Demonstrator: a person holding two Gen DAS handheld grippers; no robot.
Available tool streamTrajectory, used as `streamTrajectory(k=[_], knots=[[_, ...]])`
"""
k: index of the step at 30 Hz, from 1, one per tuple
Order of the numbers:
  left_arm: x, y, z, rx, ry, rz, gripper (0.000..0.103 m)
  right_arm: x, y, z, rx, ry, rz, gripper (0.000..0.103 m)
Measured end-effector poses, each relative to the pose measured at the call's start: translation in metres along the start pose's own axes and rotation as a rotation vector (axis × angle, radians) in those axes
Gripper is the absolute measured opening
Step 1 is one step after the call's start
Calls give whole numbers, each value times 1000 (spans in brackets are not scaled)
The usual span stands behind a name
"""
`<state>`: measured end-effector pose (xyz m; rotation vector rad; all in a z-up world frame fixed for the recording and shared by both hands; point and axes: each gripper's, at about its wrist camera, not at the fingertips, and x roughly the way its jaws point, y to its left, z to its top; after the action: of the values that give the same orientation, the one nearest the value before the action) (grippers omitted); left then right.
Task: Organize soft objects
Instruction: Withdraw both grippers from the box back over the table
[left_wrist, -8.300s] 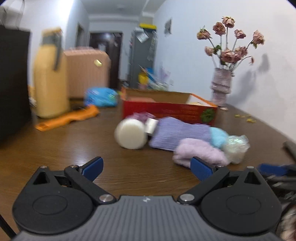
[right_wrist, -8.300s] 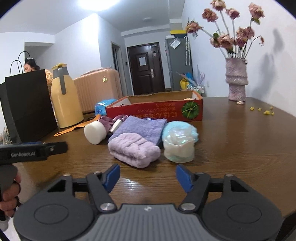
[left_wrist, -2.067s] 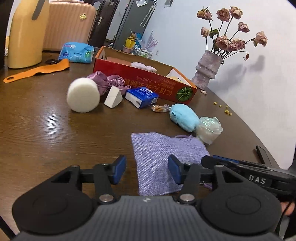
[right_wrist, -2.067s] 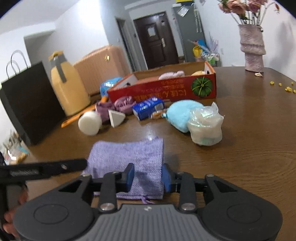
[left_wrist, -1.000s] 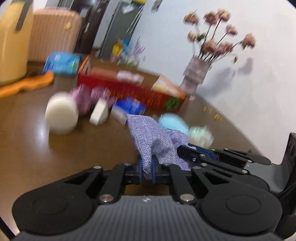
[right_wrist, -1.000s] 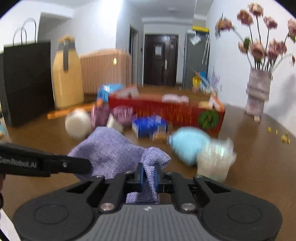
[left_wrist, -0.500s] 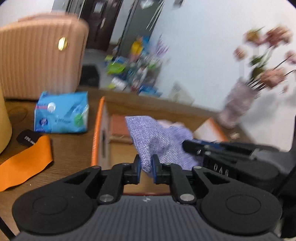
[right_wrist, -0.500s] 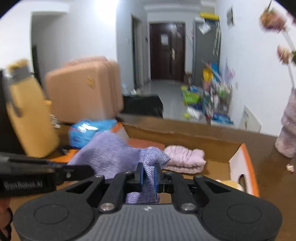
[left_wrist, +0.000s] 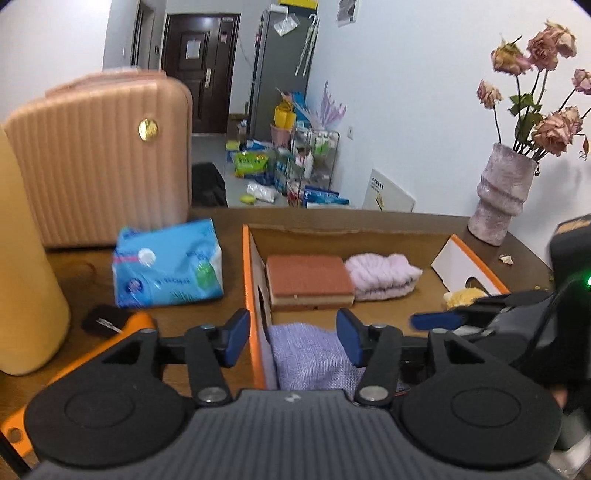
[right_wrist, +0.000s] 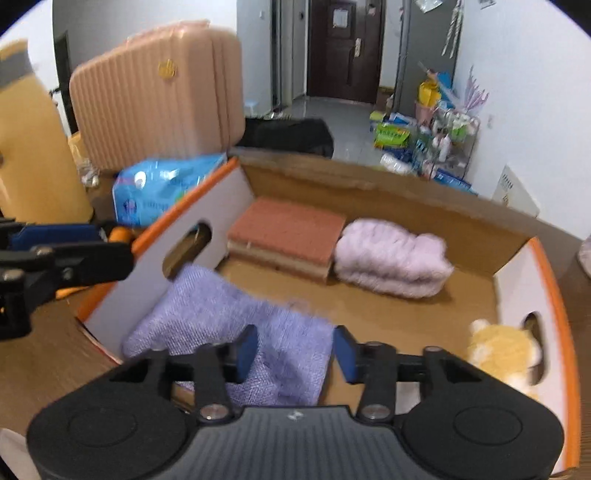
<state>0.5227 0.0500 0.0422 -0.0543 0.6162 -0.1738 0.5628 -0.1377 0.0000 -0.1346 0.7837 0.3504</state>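
The purple woven pouch lies in the near left corner of the open cardboard box, also seen in the left wrist view. My left gripper is open just above the pouch, astride the box's left wall. My right gripper is open over the pouch's near edge. In the box lie a brown sponge, a folded lilac towel and a yellow plush toy.
A blue tissue pack lies on the wooden table left of the box. A yellow jug, a peach suitcase, an orange strip and a vase of dried roses surround it.
Both grippers have opened and let go of the purple pouch, which now rests in the box's near left corner. Half a second ago both were shut on it above the box.
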Motion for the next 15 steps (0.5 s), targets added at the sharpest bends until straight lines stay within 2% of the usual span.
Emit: streamTrajectory(k=[3,8,14,15], knots=[[-21,-3,5,26,-26,29,58,-38,-13,7,-7,-63,-23,54],[-70,-8,3,40,-102,62,65,-114,-33,3,4,-173,-65,59],[-127,-17,-16,61,-167,100,70,-193,-48,-35,52,-303,-92,60],[-138,-18,-23,58,-190,105,74,-207,-47,-47,60,-335,-94,61]])
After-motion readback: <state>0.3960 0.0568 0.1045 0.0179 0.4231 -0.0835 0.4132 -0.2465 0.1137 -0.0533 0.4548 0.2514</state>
